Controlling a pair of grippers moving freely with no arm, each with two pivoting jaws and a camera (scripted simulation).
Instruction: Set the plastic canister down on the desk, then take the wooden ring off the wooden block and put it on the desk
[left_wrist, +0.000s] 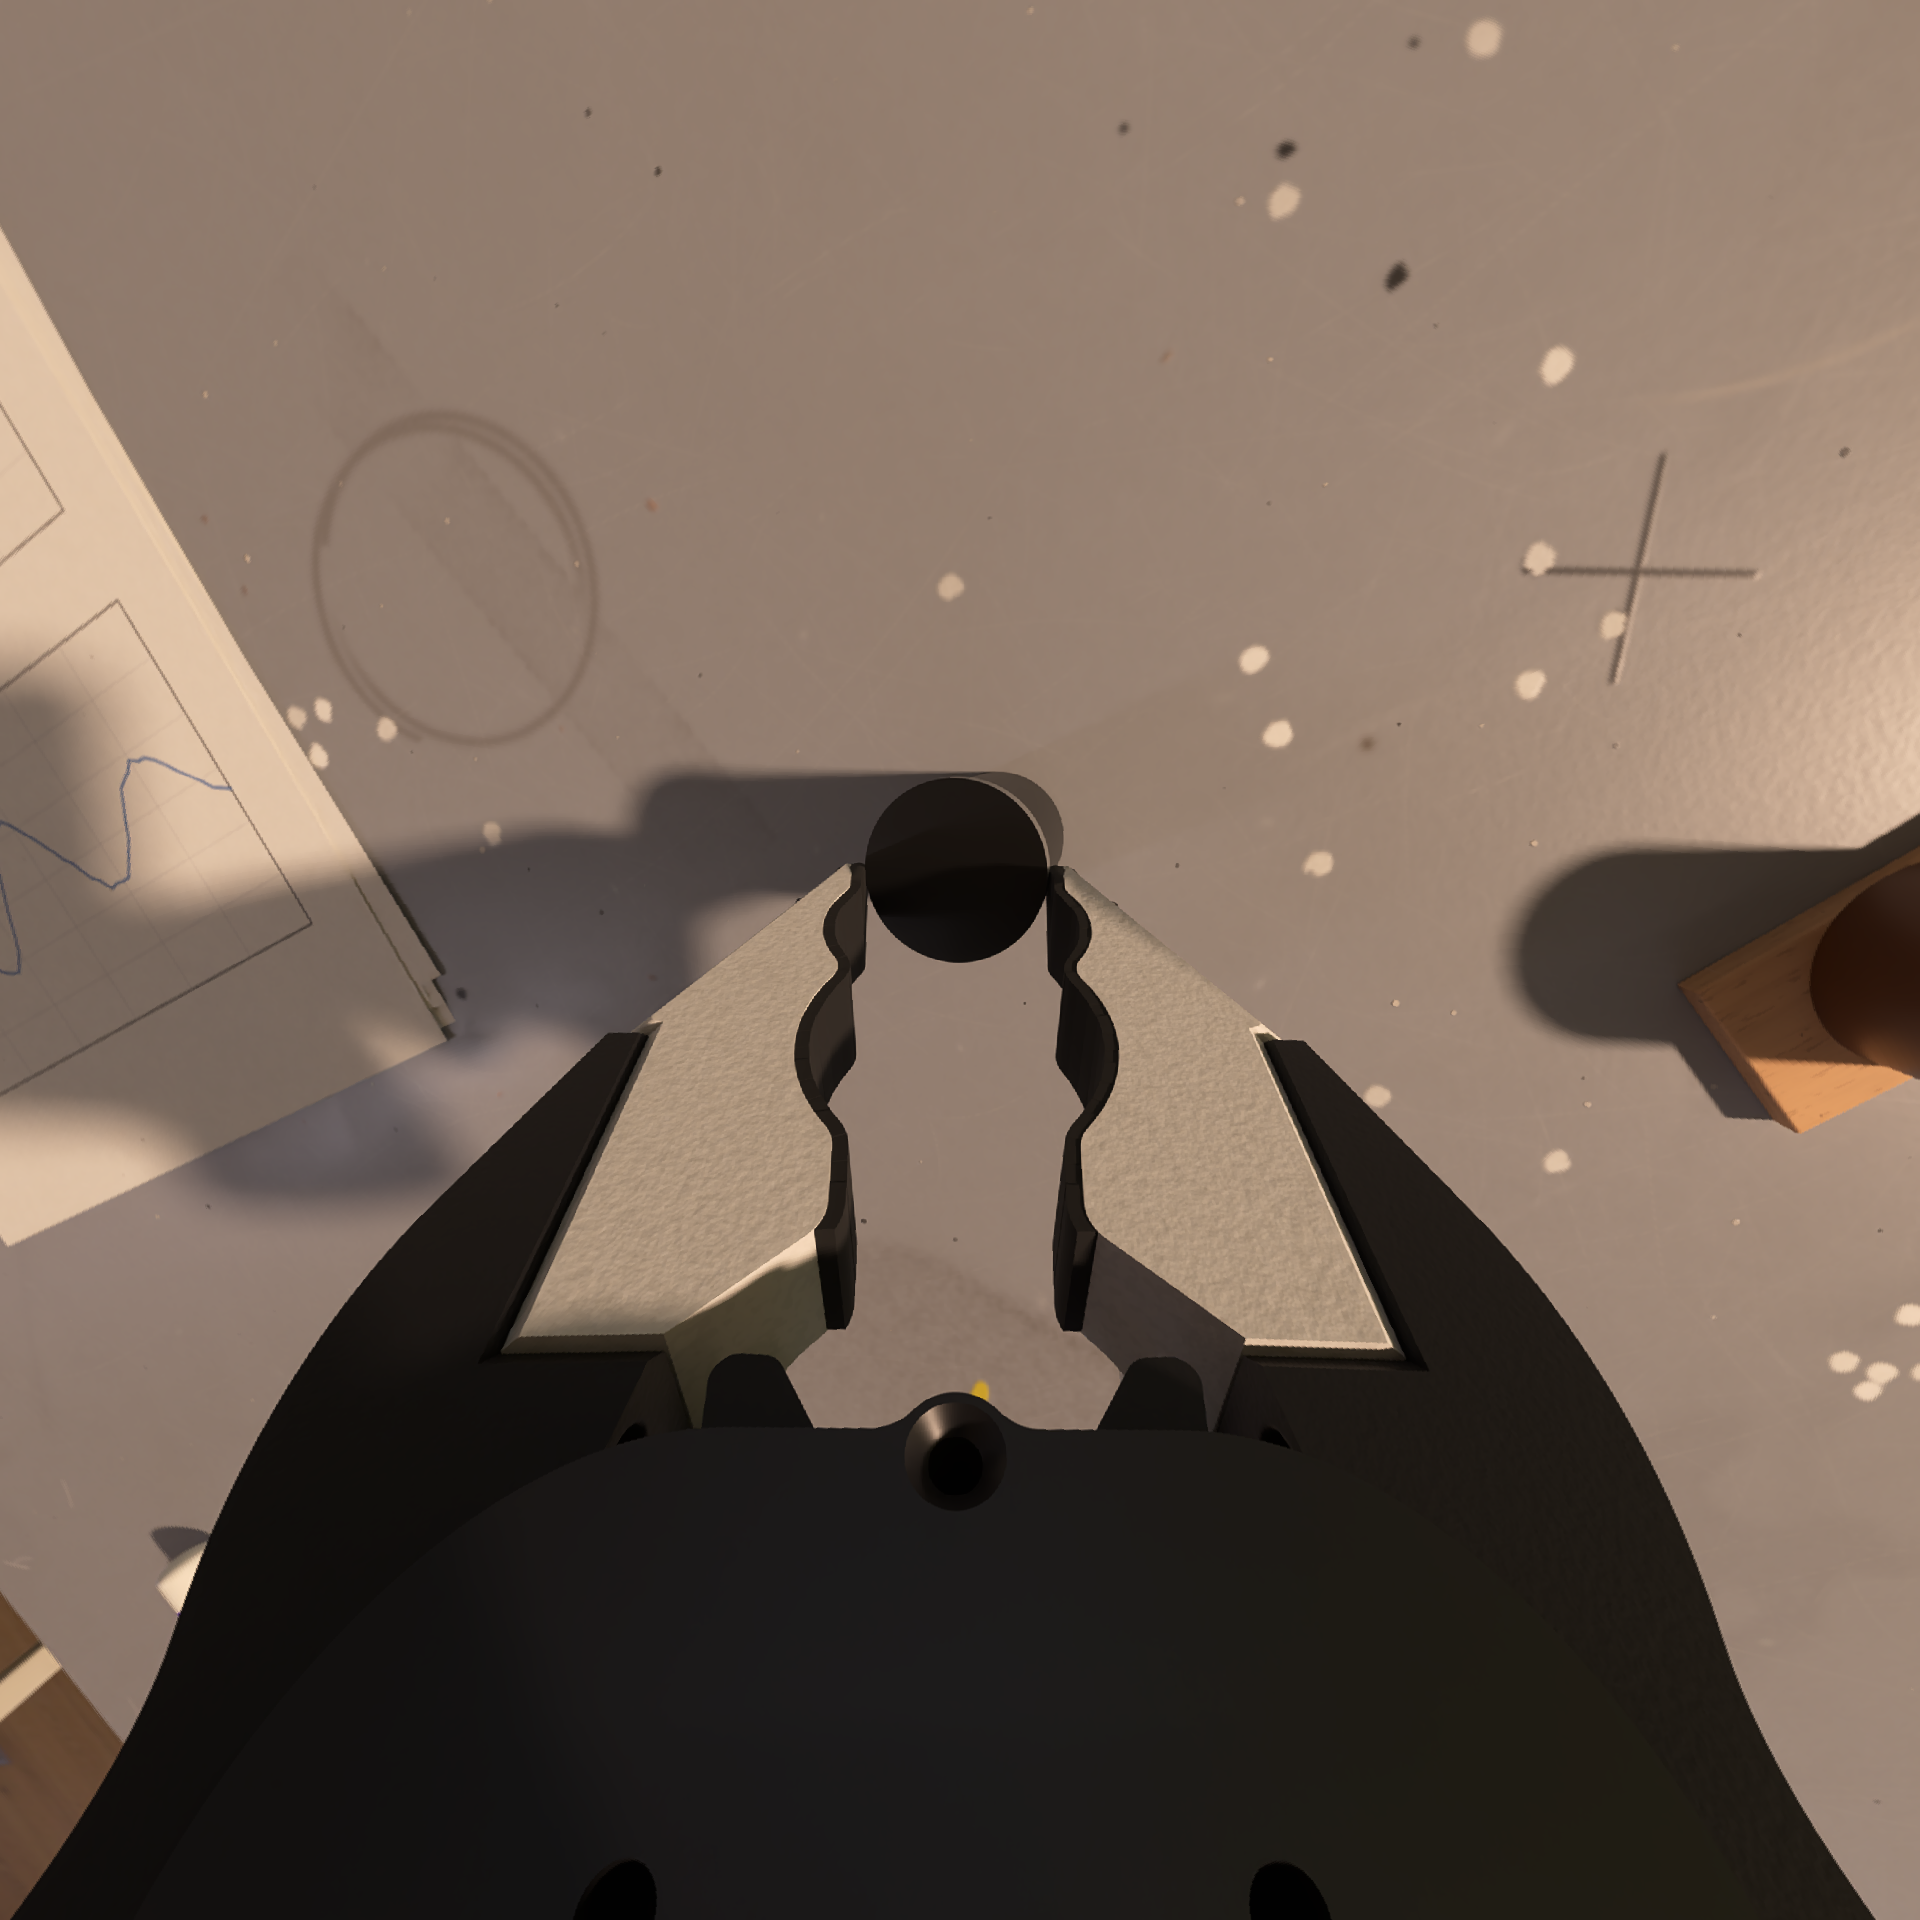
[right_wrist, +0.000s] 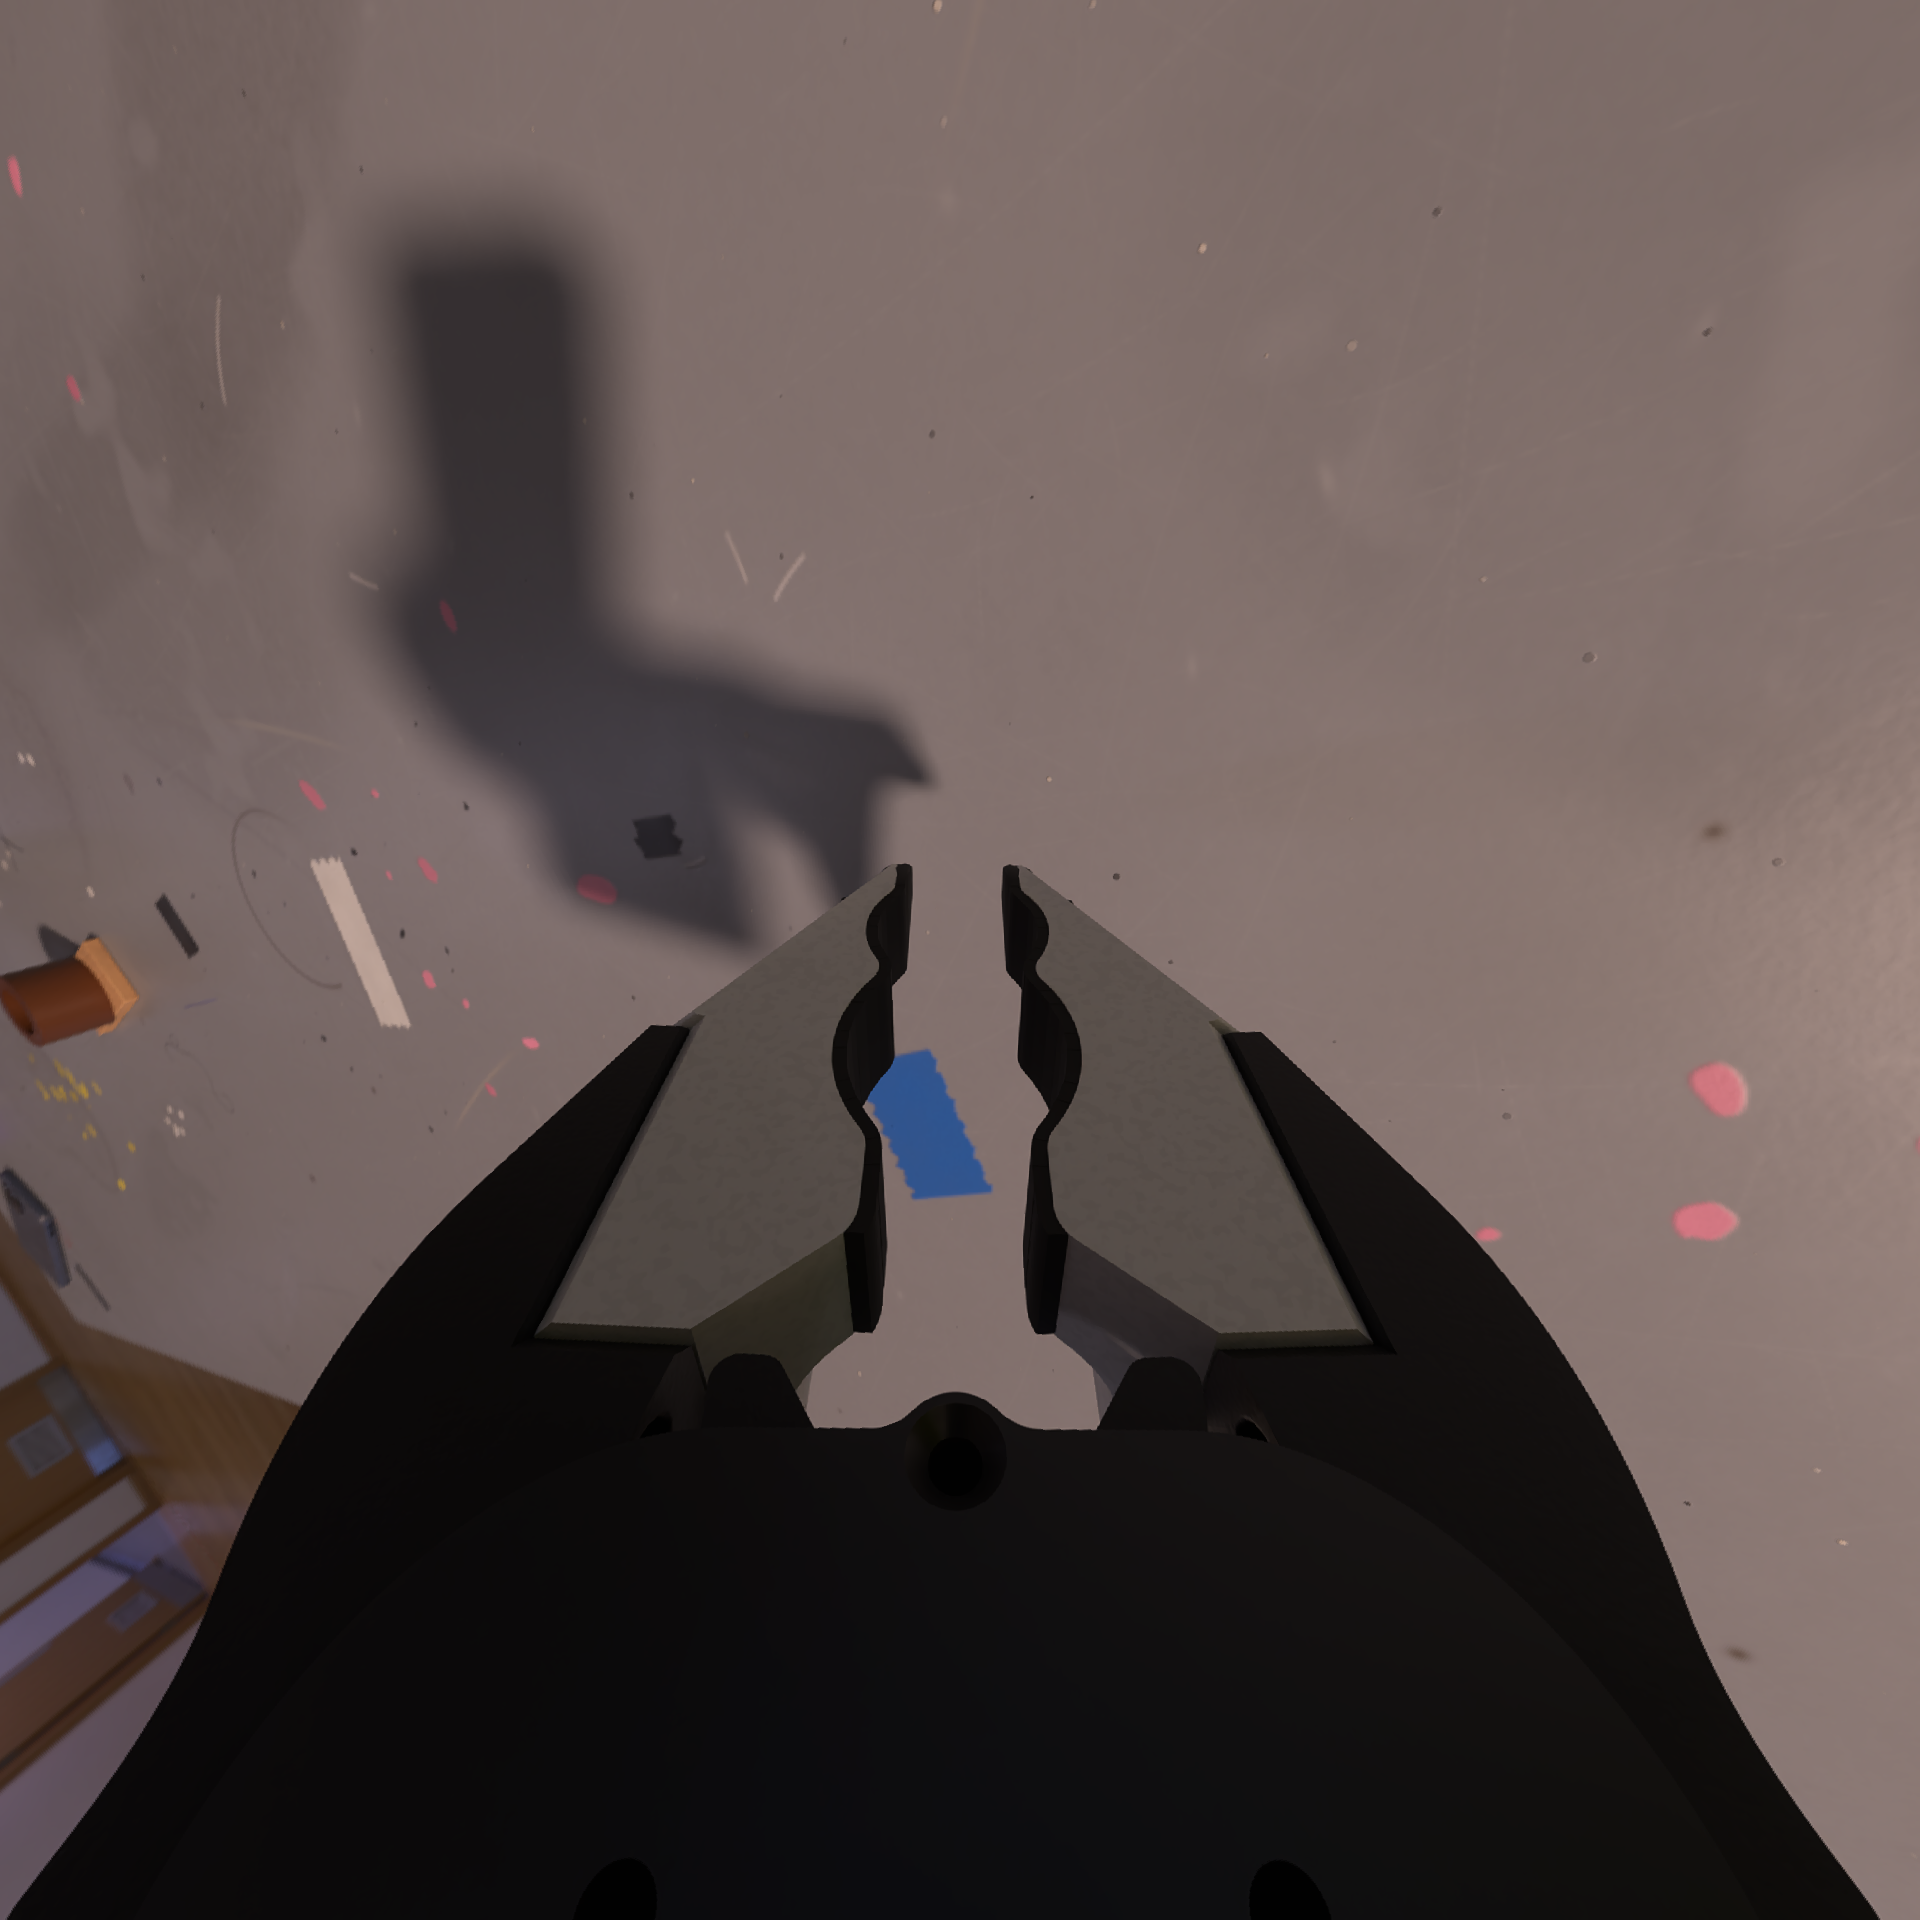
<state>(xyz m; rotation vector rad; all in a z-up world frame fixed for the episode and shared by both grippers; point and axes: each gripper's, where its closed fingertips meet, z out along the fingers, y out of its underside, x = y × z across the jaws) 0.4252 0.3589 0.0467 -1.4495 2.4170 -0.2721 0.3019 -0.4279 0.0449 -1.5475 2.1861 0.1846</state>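
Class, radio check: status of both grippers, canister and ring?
Left gripper shut on plastic canister, above desk. Right gripper open, empty. Wooden ring on wooden block. Paper left, clear.

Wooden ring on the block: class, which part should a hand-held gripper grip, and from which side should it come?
Probably the ring's curved outer wall, fingers on opposite sides, coming from above. It stands upright on the flat block, so its sides look exposed. Only part shows at the left wrist view's edge; the right wrist view shows it small.
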